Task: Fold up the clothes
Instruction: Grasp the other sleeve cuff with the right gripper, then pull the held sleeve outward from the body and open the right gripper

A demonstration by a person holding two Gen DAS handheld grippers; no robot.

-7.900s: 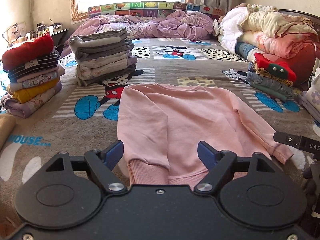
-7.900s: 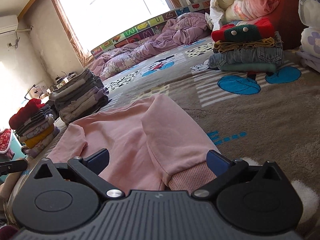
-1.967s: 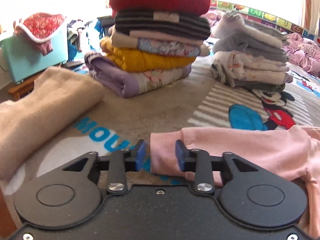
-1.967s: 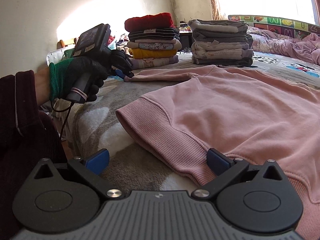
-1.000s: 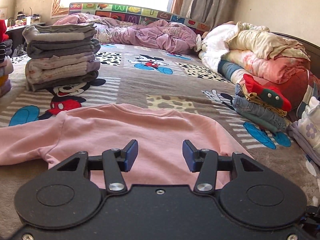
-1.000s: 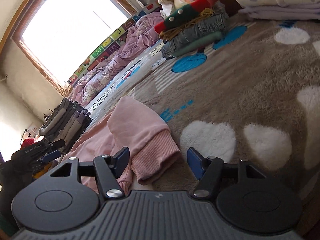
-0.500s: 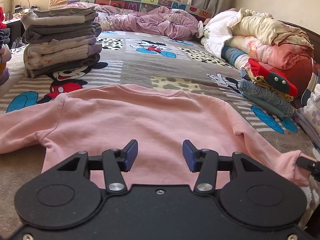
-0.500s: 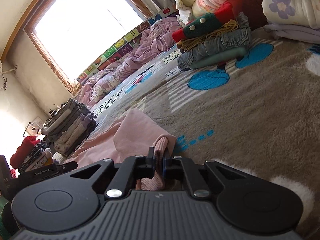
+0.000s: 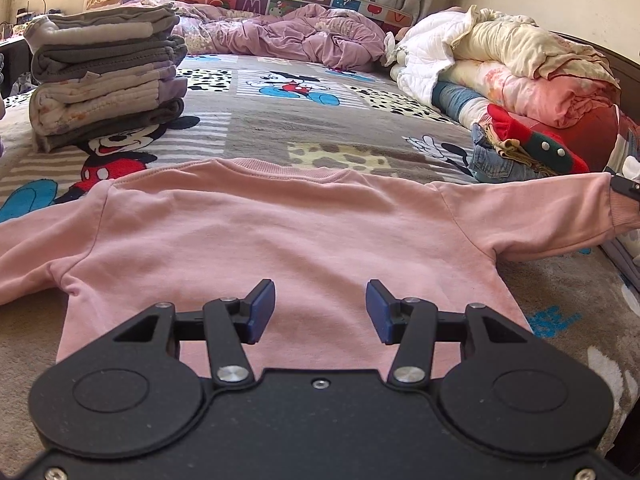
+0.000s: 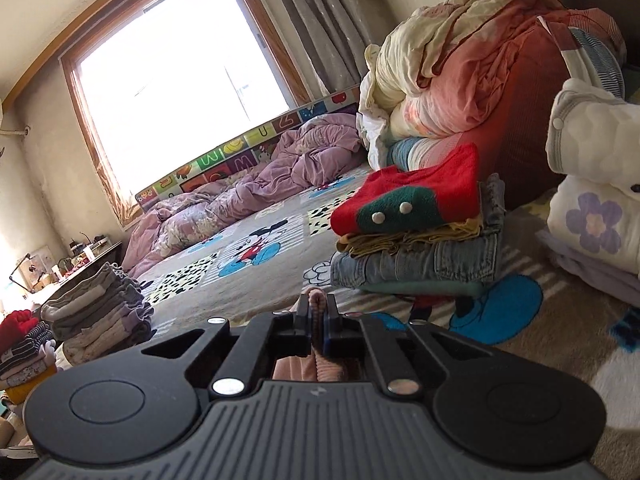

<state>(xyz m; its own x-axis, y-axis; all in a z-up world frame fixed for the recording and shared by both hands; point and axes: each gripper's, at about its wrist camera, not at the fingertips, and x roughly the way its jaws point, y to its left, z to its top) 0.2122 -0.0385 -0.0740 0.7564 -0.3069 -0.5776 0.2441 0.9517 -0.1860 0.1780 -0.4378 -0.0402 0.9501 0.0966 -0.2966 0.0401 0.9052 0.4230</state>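
A pink sweatshirt (image 9: 288, 232) lies flat on the bed, neck toward the far side, both sleeves spread out. My left gripper (image 9: 320, 308) hovers open over its lower body with only cloth beneath the blue pads. The right sleeve is stretched out and lifted toward the right edge of the left wrist view, where my right gripper (image 9: 625, 189) pinches the ribbed cuff. In the right wrist view my right gripper (image 10: 318, 312) is shut on the pink sleeve cuff (image 10: 319, 304), which pokes up between the pads.
A folded grey and lilac pile (image 9: 104, 80) stands far left. A red-green sweater on jeans (image 10: 416, 236) sits on the right, bundled quilts (image 9: 520, 76) behind it. A rumpled purple duvet (image 9: 304, 40) lies under the window. White flowered bedding (image 10: 596, 208) is at the right.
My right gripper closed on the sleeve cuff, then rose and pulled the sleeve outward to the right, straightening it. The left gripper stayed over the sweatshirt's body.
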